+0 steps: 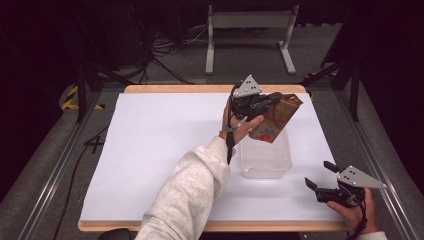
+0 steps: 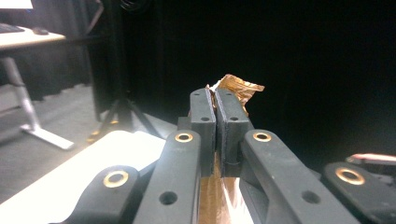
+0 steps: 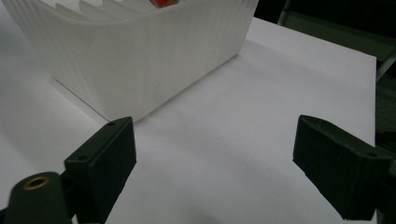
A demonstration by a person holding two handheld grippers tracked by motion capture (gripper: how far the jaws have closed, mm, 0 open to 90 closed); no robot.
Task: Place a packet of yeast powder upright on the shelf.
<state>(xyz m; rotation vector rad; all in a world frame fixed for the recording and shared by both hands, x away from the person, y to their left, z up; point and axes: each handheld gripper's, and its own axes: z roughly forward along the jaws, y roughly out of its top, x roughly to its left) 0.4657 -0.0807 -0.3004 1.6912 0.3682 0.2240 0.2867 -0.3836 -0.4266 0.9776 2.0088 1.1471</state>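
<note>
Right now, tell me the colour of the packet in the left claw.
Shiny golden brown, with a red mark near its lower end; the packet shows best in the high view.

A grey carpeted floor [image 1: 165, 70] is seen around the table [image 1: 150, 140], whose white top is edged with a pale wood rim. Beyond its far edge, a white metal desk frame [image 1: 248, 30] on 2 feet is placed, with black cables [image 1: 165, 55] spread on the floor to its left. Yellow-black tape [image 1: 75, 97] is laid far left. The surroundings are left dark.
</note>
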